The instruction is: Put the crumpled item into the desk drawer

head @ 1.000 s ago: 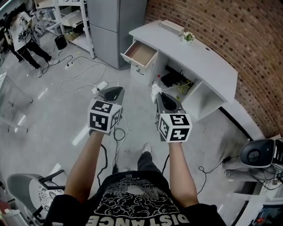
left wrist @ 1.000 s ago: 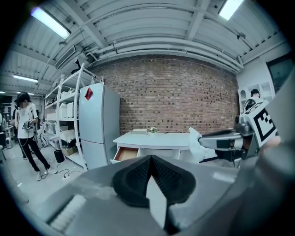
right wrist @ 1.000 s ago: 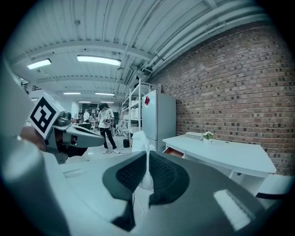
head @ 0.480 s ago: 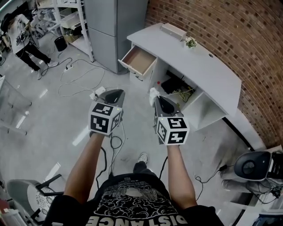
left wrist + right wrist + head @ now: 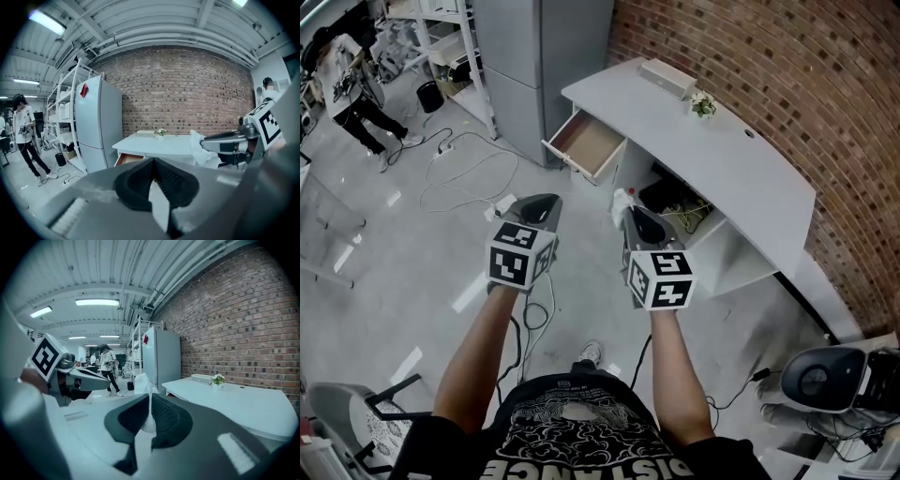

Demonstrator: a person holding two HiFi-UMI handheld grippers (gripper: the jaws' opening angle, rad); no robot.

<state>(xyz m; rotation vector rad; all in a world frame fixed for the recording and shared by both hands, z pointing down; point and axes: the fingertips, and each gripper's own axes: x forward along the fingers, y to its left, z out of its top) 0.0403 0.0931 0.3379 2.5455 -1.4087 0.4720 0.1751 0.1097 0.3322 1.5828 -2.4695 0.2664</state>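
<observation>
My right gripper is shut on a crumpled white item that sticks out past its tips. It hovers over the floor a short way in front of the white desk. The desk drawer stands pulled open at the desk's left end, its wooden inside bare. My left gripper is shut with nothing in it, level with the right one and to its left.
A grey cabinet stands just left of the drawer, with shelving beyond. Cables trail over the floor. A small plant and a flat box sit on the desk. A person stands far left.
Both grippers and I have moved forward toward the desk; the open drawer now lies closer ahead. The right gripper keeps its hold on the white item.
</observation>
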